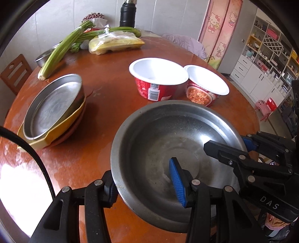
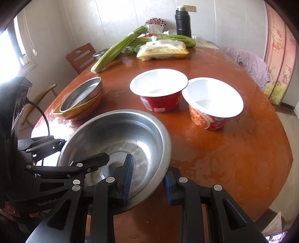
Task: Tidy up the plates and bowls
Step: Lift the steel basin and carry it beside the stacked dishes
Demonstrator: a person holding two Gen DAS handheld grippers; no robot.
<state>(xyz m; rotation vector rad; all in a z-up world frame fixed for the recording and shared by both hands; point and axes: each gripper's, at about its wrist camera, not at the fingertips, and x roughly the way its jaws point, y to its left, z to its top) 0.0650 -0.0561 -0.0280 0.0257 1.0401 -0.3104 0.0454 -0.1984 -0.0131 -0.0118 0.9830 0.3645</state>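
A large steel bowl (image 1: 168,149) sits low over the near part of the round brown table (image 1: 104,61). My left gripper (image 1: 143,185) straddles its near-left rim, one finger inside, one outside, with a gap. My right gripper (image 2: 147,179) straddles its near-right rim (image 2: 164,149) the same way. A stack of a steel plate (image 1: 54,104) on a yellow dish (image 1: 61,127) lies to the left. Two red instant-noodle bowls (image 1: 158,78) (image 1: 207,84) stand beyond.
Celery stalks (image 1: 61,46), a bagged yellow packet (image 1: 115,44), a small steel bowl (image 1: 44,57) and a black flask (image 1: 127,14) lie at the table's far side. A wooden chair (image 1: 15,72) stands at the left. White shelving (image 1: 265,56) lines the right wall.
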